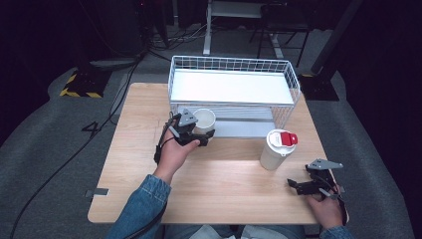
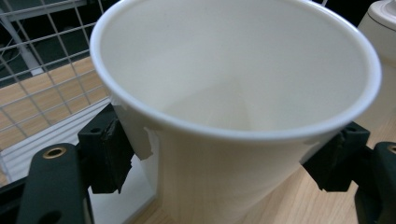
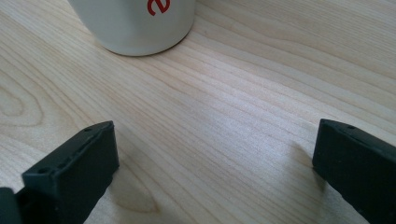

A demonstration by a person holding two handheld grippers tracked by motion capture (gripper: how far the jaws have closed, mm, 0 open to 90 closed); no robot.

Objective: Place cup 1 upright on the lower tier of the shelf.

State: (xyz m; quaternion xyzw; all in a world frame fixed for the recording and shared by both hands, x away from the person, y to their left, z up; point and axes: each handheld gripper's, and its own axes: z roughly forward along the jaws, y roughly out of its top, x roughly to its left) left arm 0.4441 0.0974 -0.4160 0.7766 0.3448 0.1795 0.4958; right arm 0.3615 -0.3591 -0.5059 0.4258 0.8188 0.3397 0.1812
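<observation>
1. Your left gripper (image 1: 199, 133) fingers (image 2: 105, 154) are pinching the open white cup (image 2: 233, 107) from both sides, just in front of the wire basket (image 1: 234, 74).
2. Your right gripper (image 1: 303, 185) fingers (image 3: 77, 168) are standing spread apart, holding nothing, on the table (image 3: 224, 107).
3. The lidded cup (image 1: 276, 148) is standing ahead of those spread fingers, apart from them.

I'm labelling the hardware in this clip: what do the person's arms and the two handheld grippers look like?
Both forearms wear blue denim sleeves. The left gripper and the right gripper are black, each topped with a grey three-cornered plate, and a black cable trails from the left one. In the gripper views, the jaws are blocky and matte black.
</observation>
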